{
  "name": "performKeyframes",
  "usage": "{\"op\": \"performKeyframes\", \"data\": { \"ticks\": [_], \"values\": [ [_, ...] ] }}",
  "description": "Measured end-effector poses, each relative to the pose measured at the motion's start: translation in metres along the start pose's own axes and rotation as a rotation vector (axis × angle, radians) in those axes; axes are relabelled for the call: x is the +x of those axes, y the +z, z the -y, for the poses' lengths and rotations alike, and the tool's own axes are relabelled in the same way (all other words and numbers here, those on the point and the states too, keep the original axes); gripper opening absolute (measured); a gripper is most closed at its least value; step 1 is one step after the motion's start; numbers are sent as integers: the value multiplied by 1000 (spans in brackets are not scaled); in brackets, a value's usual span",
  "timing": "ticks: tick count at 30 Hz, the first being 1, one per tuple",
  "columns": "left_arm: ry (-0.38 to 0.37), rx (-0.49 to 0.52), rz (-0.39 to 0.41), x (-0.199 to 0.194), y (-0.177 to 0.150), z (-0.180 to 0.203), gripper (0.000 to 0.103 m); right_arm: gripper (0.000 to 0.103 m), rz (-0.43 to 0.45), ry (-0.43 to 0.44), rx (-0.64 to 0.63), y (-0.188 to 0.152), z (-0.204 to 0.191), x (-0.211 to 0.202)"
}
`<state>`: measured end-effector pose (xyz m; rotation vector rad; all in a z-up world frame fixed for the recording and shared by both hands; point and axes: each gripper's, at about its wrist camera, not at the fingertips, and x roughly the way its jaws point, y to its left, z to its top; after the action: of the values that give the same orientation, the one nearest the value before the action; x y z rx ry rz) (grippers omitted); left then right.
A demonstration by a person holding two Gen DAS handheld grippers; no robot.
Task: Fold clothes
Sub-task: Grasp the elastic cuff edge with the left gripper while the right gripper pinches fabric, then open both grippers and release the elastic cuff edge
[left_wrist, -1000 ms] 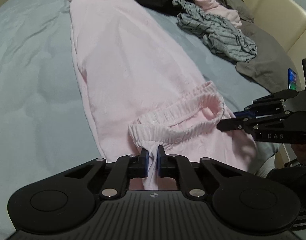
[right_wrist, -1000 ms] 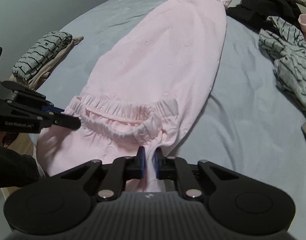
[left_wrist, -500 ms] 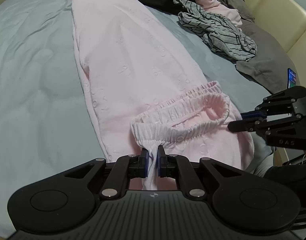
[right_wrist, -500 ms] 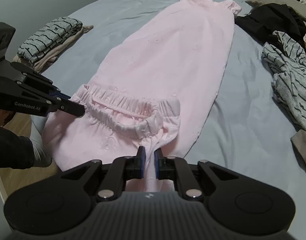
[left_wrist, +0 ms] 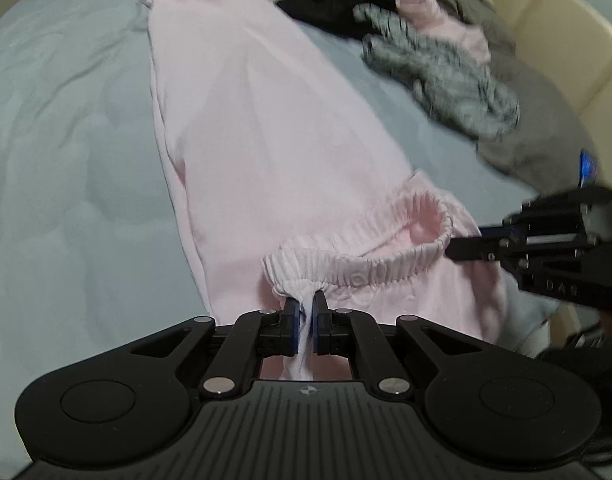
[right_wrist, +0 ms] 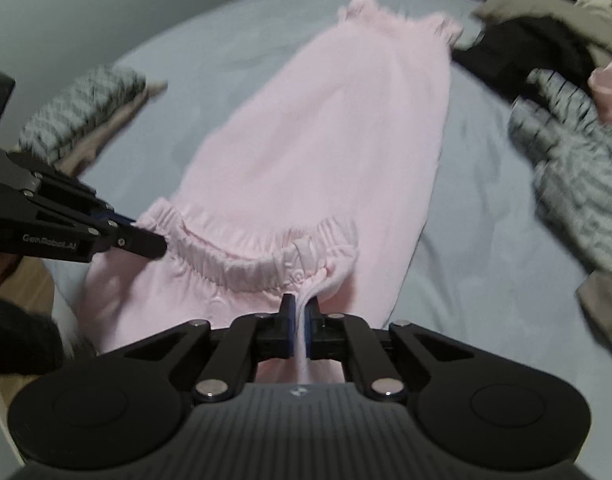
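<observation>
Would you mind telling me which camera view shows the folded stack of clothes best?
The right wrist view: the folded stack of clothes sits at its left edge on the bed, a striped piece on top, though blurred by motion. The left wrist view shows almost none of it, at most a sliver at the left border, and mainly the pink garment.

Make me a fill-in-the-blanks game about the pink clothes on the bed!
1. Both the left gripper and the right gripper are shut on the pink garment's stretchy ____.
2. The bed sheet is coloured ____.
3. The unfolded pile holds a grey top patterned with dark ____.
4. The folded stack lies on the garment's ____ side in the right wrist view.

Answers: waistband; blue-grey; stripes; left
</observation>
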<state>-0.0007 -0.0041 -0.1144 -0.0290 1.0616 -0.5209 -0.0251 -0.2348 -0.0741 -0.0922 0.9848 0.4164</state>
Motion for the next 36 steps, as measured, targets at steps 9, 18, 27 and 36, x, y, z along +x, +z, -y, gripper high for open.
{"op": "performKeyframes", "data": {
  "ticks": [9,18,27,36],
  "values": [
    [36,-77,168,-27,28,-19,3,5,218,-9,28,31,4,-25],
    [105,-71,89,11,39,-21,3,5,139,-35,60,44,15,20],
    [150,-119,120,19,52,-28,3,6,170,-70,86,56,22,32],
    [178,-93,34,42,42,-24,5,12,17,-79,72,37,27,63]
  ]
}}
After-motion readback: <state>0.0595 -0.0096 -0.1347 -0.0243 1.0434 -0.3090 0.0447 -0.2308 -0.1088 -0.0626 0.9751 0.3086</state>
